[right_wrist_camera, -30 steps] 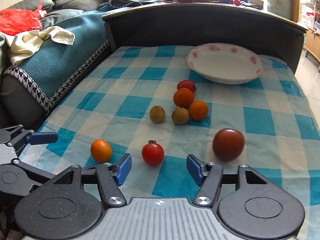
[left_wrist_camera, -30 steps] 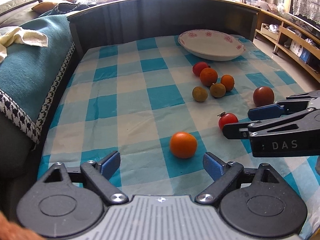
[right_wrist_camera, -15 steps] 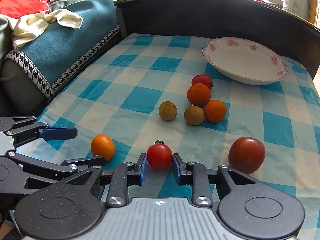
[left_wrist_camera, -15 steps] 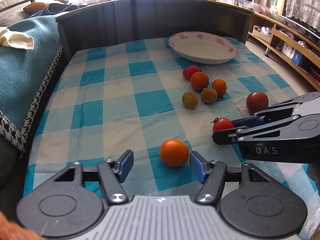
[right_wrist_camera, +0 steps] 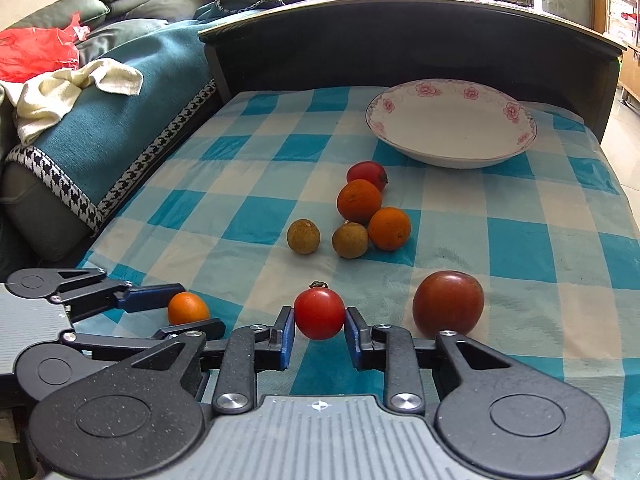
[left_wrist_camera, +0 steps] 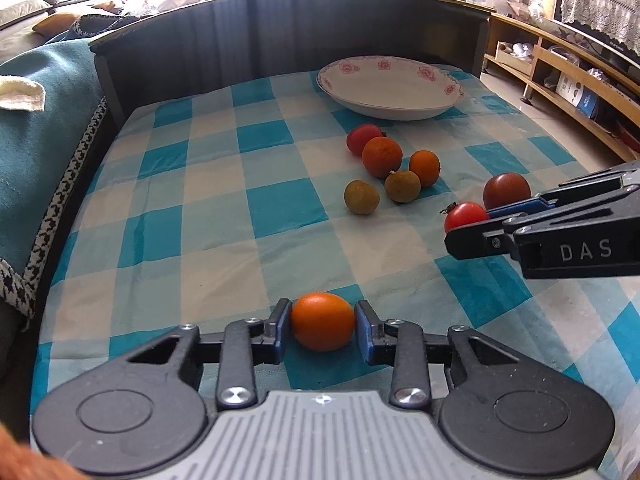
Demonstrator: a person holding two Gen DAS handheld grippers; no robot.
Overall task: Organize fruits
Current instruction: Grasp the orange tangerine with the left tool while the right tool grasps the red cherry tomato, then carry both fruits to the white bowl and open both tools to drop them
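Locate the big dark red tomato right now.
In the right wrist view the dark red tomato sits on the checked cloth, lower right, beside the small red tomato in the right gripper.

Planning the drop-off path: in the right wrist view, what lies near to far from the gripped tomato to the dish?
small red tomato → brown longan → orange → far red tomato → flowered dish

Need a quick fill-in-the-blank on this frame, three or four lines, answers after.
1. The right gripper is shut on a small ____ tomato.
2. The left gripper has the ____ fruit between its closing fingers.
3. The floral bowl holds ____ fruit.
4. The two brownish round fruits lie ____ the bowl and the grippers.

Answers: red; orange; no; between
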